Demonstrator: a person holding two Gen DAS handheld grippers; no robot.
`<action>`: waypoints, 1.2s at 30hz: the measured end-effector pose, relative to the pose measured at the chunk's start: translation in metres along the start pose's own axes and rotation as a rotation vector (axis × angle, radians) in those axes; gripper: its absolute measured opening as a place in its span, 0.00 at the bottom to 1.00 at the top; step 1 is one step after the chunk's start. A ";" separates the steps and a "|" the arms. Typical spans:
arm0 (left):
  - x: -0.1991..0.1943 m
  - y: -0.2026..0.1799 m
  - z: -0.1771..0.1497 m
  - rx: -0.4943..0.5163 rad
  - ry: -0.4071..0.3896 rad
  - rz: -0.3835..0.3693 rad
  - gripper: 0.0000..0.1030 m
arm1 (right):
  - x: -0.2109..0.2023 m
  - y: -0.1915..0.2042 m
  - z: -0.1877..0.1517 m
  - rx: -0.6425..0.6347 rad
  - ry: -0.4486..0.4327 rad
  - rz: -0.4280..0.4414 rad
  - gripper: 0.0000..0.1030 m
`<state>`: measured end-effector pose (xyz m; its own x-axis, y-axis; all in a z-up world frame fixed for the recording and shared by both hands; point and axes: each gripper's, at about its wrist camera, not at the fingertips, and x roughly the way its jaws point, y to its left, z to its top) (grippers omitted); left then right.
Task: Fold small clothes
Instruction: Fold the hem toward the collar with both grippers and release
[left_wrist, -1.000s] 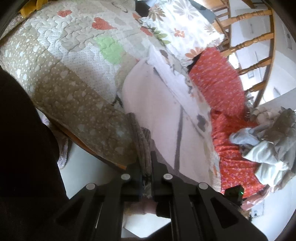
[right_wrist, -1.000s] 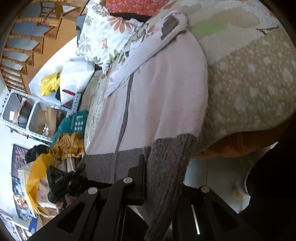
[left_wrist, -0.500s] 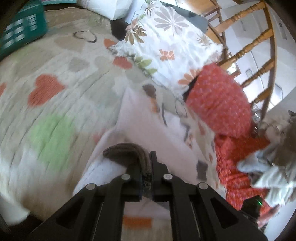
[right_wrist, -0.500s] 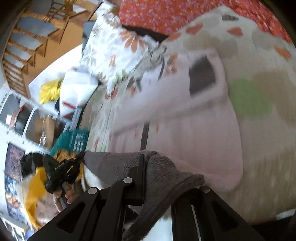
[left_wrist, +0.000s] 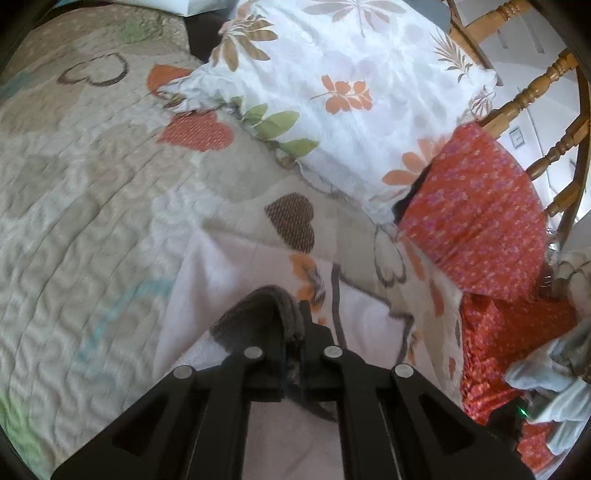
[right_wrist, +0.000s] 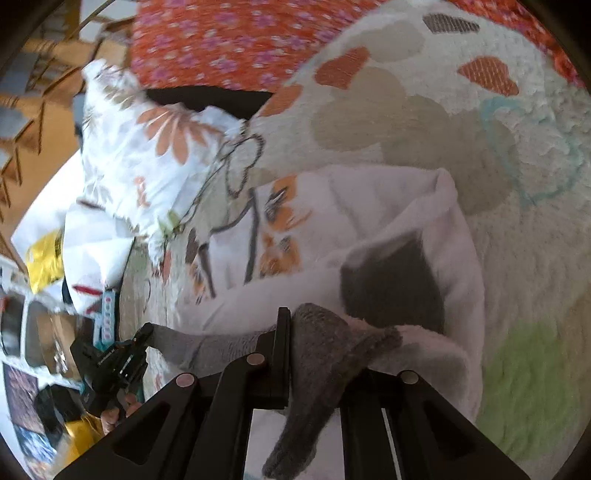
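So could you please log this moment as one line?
left gripper: shut on grey hem | right gripper: shut on grey hem | pale pink knit garment: folding over heart-patterned quilt

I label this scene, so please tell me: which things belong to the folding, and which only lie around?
Folding: pale pink knitted garment with grey ribbed hem, left gripper, right gripper.
Lying around: floral white pillow, red patterned cloth, heart-patterned quilt.

A home bedroom. A quilted bedspread sewn with hearts covers a bed, with a floral pillow at 12 o'clock and a turned wooden headboard at 2 o'clock. Cluttered shelves stand at 8 o'clock in the right wrist view.
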<state>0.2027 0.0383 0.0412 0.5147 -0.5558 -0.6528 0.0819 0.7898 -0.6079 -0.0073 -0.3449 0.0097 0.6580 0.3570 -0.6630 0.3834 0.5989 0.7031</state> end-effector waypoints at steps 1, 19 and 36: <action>0.003 -0.001 0.002 0.000 -0.002 0.003 0.04 | 0.003 -0.004 0.004 0.012 0.002 0.007 0.07; -0.005 0.011 0.005 0.006 -0.048 0.127 0.42 | 0.023 -0.052 0.075 0.271 -0.073 0.241 0.59; 0.029 0.008 -0.024 0.264 0.111 0.414 0.04 | 0.031 -0.010 0.042 0.067 -0.008 0.093 0.59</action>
<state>0.1981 0.0219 0.0068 0.4573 -0.1947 -0.8677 0.1105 0.9806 -0.1618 0.0359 -0.3697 -0.0069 0.6979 0.4024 -0.5925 0.3628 0.5146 0.7769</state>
